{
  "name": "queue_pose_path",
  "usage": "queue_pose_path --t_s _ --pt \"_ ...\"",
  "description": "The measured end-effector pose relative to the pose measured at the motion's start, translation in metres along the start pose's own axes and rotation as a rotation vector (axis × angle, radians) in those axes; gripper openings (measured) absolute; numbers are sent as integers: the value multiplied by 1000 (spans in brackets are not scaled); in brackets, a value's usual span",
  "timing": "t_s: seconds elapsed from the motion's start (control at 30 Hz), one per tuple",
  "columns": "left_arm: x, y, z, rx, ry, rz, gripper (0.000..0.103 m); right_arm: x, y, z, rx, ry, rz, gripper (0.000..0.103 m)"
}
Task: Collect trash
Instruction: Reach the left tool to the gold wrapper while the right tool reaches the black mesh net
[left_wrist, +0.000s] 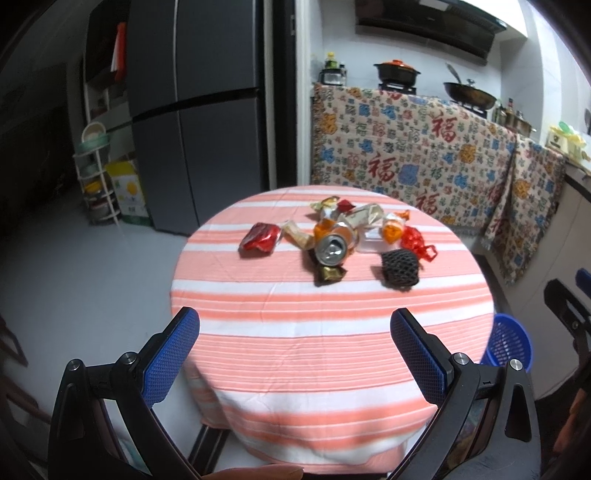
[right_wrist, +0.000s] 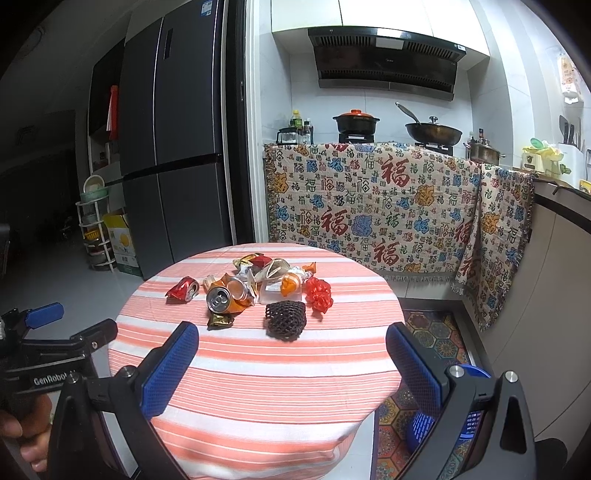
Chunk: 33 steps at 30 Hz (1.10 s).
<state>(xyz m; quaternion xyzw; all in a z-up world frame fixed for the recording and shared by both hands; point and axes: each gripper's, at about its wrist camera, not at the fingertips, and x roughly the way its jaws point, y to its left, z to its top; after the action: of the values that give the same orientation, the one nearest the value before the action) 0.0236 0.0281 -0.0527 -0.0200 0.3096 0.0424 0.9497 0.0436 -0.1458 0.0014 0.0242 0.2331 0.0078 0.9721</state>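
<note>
While both grippers are hanging back at the near edge of the round striped surface (left_wrist: 332, 354), you are starting with nothing collected: the left gripper (left_wrist: 295, 350) is spread wide and empty, and the right gripper (right_wrist: 291, 365) is likewise released and empty. All the trash is sitting in a loose cluster in the upper centre of both frames: a crushed red can (left_wrist: 260, 238) at the left of the pile, an orange can (left_wrist: 332, 247) with its open top facing you, crumpled wrappers (left_wrist: 365, 218) behind it, a red plastic scrap (left_wrist: 417, 242) at the right, and a black foam net (right_wrist: 286, 317) lying nearest, slightly apart from the rest.

Judgement: the net or the red can is looking like the cleanest first pick, since each has open cloth around it. You are best approaching low, straddling one piece only, and closing gently; foil and net will likely compress and slip.

Container: a blue mesh basket (left_wrist: 511, 343) is standing on the floor at the lower right, beside the surface. Its contents are not showing from either view.
</note>
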Motion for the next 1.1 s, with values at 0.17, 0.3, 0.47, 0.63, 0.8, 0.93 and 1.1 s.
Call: queue_pose_path --t_s 0.17,0.3,0.47,0.63,0.8,0.93,1.1 --pt "28 19 -3 -44 48 5 103 20 -2 -5 9 35 -7 103" --pt "58 26 -6 -31 68 45 103 38 -5 -12 16 60 -7 103" --pt "96 28 -8 -35 126 -21 103 70 -9 -23 19 96 5 103" --pt "142 9 0 -20 160 -163 103 111 -12 -36 0 150 20 103" --pt "198 -15 19 -6 186 -230 103 161 -14 -43 -10 202 51 103" --pt "246 -35 27 26 235 -172 102 190 -19 -45 17 250 56 103" --pt "278 -44 33 51 263 -115 75 206 -17 -44 9 272 65 103"
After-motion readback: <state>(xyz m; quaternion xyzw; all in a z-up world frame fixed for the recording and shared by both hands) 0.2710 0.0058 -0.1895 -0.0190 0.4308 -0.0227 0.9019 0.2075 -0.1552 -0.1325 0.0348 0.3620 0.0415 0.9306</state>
